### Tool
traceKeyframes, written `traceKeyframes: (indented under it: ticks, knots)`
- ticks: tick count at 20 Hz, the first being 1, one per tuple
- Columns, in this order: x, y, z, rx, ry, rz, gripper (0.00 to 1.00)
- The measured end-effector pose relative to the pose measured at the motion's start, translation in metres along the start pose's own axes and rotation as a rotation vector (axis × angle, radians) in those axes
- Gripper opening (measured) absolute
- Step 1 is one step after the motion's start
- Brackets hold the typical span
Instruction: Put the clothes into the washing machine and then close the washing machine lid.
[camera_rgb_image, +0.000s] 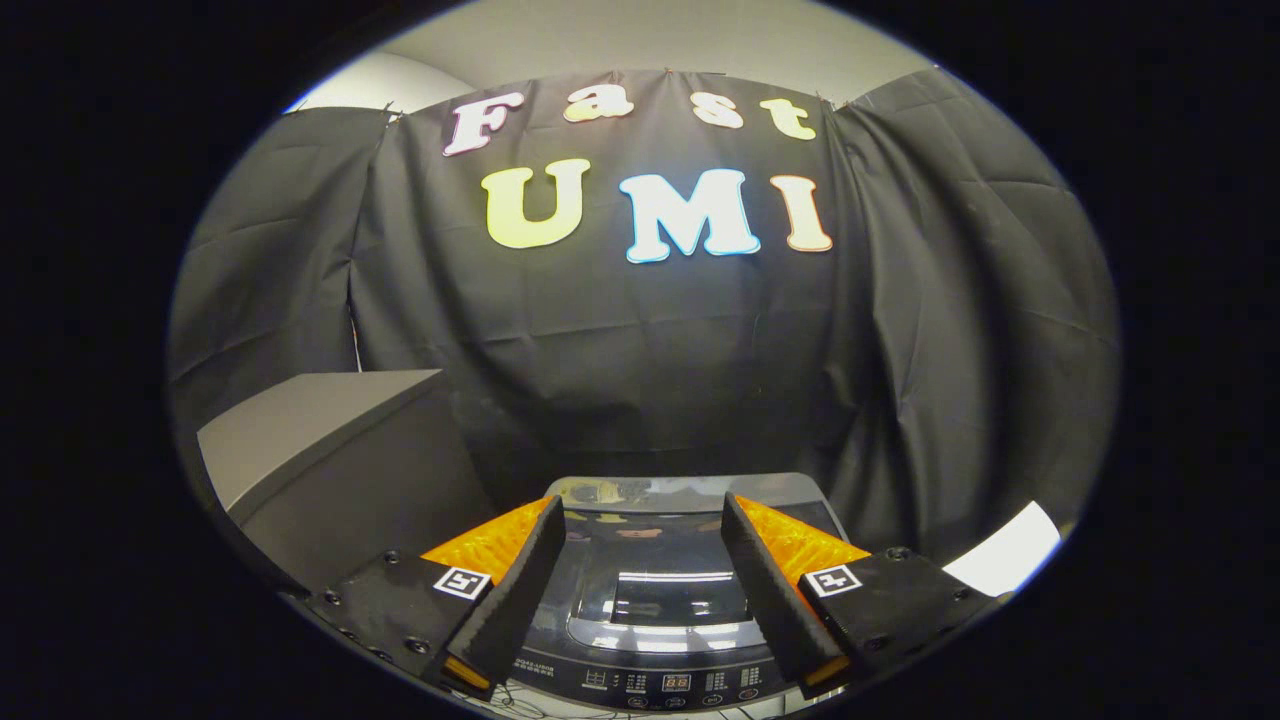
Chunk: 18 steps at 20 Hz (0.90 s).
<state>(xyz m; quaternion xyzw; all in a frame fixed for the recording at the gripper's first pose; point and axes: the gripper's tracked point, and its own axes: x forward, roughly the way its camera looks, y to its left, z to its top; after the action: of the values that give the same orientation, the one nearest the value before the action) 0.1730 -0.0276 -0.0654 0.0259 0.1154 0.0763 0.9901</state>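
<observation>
A: Washer (680, 600), top-loader, sits low, just ahead of the fingers and showing between them. Its glossy dark lid (680, 560) looks flat down over the tub, ceiling lights mirrored in it. Panel (668, 683) with buttons and a small display runs along the near edge.

B: Clothes?

A: None to be seen. Nothing on the lid, nothing beside the machine, nothing in the tool. If they are in the drum, the lid hides them.

B: So where does the task stand?

A: Two readings. Lid closed with the load inside means it is finished. Lid closed with no load yet means nothing is begun, and the lid must be lifted first. This one moment does not settle it, though the lid lying flat and the tool free lean me toward the end.

B: Tool?

A: Gripper (640, 590) spread wide, fingers well apart, holding nothing, touching nothing, poised above the washer's front.

B: Room, big things first.

A: Black cloth wall (620, 360) hangs creased behind everything. Pale ceiling (660, 40) above it. A grey box (330, 460) with a flat top stands left of the washer, near it. Right of the washer, low, a white sheet-like shape (1005, 550); cannot tell what it is. Thin cables, I think, below the panel, too small to be sure.
</observation>
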Motion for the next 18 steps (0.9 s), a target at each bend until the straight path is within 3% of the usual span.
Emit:
traceKeyframes:
  ticks: [11,18]
  knots:
    - [-0.083,0.006,0.059,-0.039,-0.146,-0.028,0.98]
    - [-0.137,0.012,0.075,-0.069,-0.217,-0.056,0.98]
